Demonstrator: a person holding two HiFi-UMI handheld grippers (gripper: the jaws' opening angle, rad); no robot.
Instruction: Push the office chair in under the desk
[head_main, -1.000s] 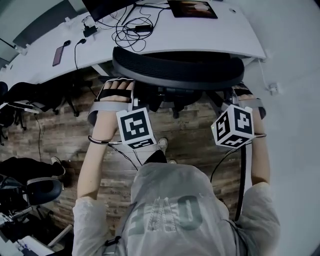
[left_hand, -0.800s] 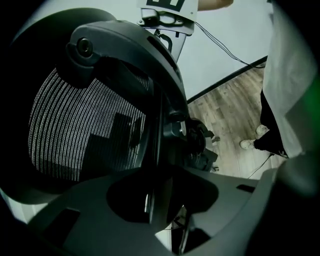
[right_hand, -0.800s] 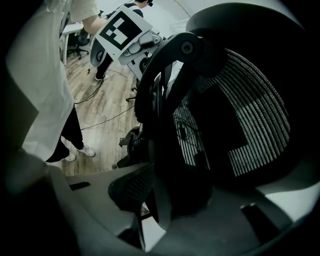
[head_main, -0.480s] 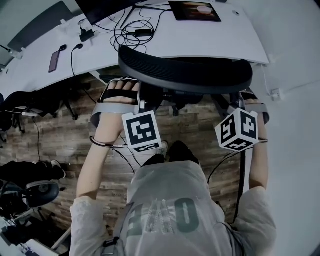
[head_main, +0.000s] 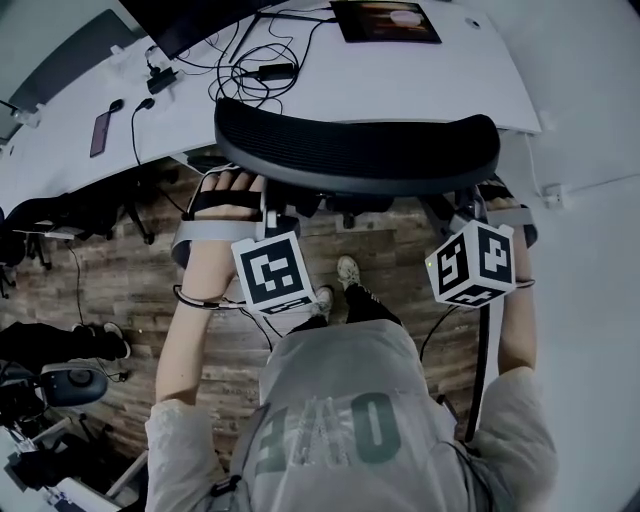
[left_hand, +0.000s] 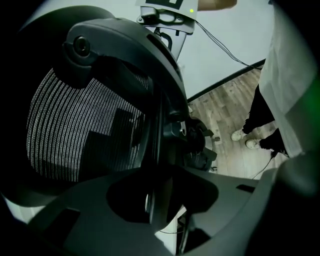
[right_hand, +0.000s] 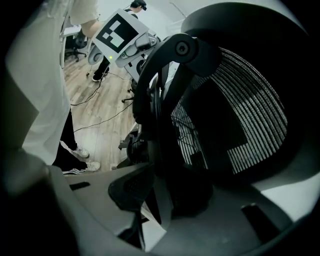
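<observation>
Cables (head_main: 252, 68), phone (head_main: 100, 133) on desk (head_main: 440, 85) past chair (head_main: 355, 150)

We roll the office chair (head_main: 355, 150) a little closer to the counter (head_main: 450, 85), and its backrest now looms wider in the head view. The left tool (left_hand: 155, 200) and right tool (right_hand: 160, 205) travel forward with it. We step after it, so both shoes (head_main: 348, 272) now show on the floor (head_main: 120, 260).
</observation>
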